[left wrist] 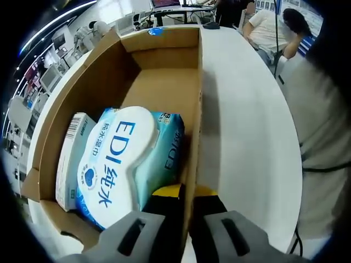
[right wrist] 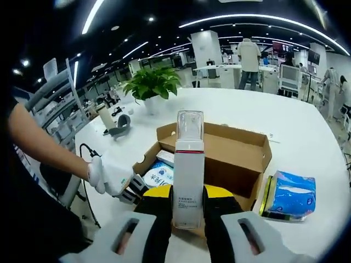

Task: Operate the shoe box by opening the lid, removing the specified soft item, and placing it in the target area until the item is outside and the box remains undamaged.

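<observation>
Between my right hand-held gripper [right wrist: 188, 219] jaws, I am holding a tall white bottle [right wrist: 188, 170] above the open box [right wrist: 241, 150]. My left hand-held gripper [left wrist: 186, 219] is pinching the box wall beside the blue wipes pack [left wrist: 123, 164] lying inside.

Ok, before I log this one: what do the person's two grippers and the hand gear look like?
Both grippers have grey moulded jaws with slot-shaped cutouts, black inner pads and a yellow block at the base: the left gripper and the right gripper. In the right gripper view the person's left hand wears a white glove; the forearm carries no sleeve.
</observation>
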Demonstrator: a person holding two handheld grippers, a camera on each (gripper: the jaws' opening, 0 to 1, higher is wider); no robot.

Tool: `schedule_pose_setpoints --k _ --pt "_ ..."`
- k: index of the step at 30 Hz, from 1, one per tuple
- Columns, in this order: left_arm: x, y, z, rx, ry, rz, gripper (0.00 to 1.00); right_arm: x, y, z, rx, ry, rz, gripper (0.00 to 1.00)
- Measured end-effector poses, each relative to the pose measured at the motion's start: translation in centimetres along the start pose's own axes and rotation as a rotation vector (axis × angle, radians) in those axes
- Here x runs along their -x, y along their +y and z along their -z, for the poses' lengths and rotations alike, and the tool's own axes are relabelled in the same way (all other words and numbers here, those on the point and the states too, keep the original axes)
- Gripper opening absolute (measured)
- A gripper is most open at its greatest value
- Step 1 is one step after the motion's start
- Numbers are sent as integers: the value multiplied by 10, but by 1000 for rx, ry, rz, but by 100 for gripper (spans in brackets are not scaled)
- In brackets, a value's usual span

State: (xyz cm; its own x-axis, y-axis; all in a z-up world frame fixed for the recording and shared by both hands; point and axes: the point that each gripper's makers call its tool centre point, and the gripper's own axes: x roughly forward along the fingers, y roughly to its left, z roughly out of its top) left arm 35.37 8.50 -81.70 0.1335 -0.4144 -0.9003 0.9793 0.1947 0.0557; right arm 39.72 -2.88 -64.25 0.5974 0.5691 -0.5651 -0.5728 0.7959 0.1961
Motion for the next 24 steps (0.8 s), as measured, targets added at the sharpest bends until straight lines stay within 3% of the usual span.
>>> schedule_pose_setpoints --k 9,24 --pt "0 0 0 -2 0 1 2 12 -9 -6 46 -35 43 17" --pt "0 0 0 -4 0 3 2 38 -41 -8 -8 -84 122 17"
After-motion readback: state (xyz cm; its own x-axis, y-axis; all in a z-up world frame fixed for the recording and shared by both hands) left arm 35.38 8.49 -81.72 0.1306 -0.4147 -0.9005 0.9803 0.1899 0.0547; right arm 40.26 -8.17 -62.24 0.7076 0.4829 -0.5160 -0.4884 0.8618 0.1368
